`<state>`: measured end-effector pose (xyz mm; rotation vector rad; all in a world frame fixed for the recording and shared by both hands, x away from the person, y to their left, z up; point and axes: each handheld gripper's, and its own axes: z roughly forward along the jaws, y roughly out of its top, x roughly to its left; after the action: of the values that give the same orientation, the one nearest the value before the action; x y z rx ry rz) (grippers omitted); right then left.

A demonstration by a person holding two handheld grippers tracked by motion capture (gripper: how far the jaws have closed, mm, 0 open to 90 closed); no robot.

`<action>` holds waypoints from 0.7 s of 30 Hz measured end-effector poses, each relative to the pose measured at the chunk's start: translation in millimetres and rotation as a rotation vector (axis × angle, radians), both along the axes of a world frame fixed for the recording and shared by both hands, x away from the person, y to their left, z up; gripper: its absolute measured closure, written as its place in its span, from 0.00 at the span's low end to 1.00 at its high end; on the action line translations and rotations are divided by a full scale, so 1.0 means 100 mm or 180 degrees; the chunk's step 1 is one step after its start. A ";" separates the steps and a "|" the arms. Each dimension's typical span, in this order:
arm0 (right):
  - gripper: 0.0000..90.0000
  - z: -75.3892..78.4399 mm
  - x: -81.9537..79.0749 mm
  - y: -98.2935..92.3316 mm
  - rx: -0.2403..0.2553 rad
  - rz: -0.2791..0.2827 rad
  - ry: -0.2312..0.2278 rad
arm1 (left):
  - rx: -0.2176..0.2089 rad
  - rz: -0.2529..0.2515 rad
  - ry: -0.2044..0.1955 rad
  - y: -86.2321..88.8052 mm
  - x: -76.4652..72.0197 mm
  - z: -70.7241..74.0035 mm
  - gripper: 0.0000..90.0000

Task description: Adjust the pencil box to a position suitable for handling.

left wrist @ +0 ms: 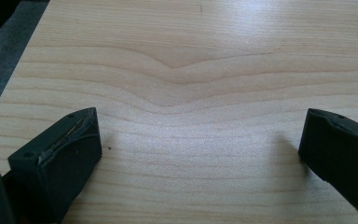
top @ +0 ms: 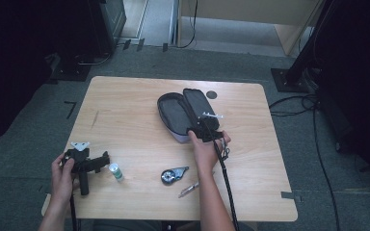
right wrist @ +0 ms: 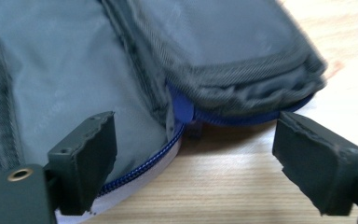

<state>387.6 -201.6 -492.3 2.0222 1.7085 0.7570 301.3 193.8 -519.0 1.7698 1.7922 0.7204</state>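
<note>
Pencil case (top: pixel 183 115), dark outside with a grey lining and a blue zip, lies opened flat on the table (top: pixel 125 96), a little right of the middle and nearer the far edge than the near one. Its two halves spread side by side, the left half showing its grey inside, the right half lying as a flap beside it. The right gripper (top: pixel 203 131) sits at the near end of the case, over the spot where the two halves meet; a hand (top: pixel 207 149) holds it from the near side, and its cable trails back toward the near edge. In the right gripper view the jaws stand wide apart and released: the one on the left hangs over the grey lining and the zip (right wrist: pixel 168 144), the one on the right over bare wood, with the flap's corner (right wrist: pixel 261 93) in the gap and nothing pressed between the pads.

Nearer the near edge, a round tape dispenser (top: pixel 171 174) lies just left of the right forearm, and a pen (top: pixel 189 189) lies beside it, closer to the edge. A small tube with a green cap (top: pixel 116 171) lies left of those.

The left gripper (top: pixel 102 160) rests low near the near left corner, held in the other hand (top: pixel 63 173), its tips just beside the tube. In the left gripper view its jaws are spread wide over bare wood, holding nothing.

A small dark round mark (top: pixel 212 95) sits near the far right corner.
</note>
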 end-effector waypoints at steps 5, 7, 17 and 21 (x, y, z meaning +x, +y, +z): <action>0.32 -0.05 -0.01 -0.01 -0.0081 0.0069 0.0031 | 0.0000 -0.0001 0.0001 0.00 0.00 0.00 0.00; 0.42 -0.04 -0.01 -0.04 -0.0093 0.0103 0.0020 | 0.0001 -0.0001 0.0000 0.00 0.00 0.00 0.00; 0.77 -0.05 -0.03 -0.27 -0.0106 0.0385 0.0002 | -0.0001 0.0002 -0.0003 0.00 0.00 0.00 0.00; 0.70 -0.04 -0.03 -0.38 -0.0116 0.0384 -0.0012 | 0.0002 -0.0003 0.0002 0.00 0.00 0.00 0.00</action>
<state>385.1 -239.8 -496.7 1.9063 1.8421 0.7618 301.3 193.8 -518.9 1.7712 1.7917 0.7203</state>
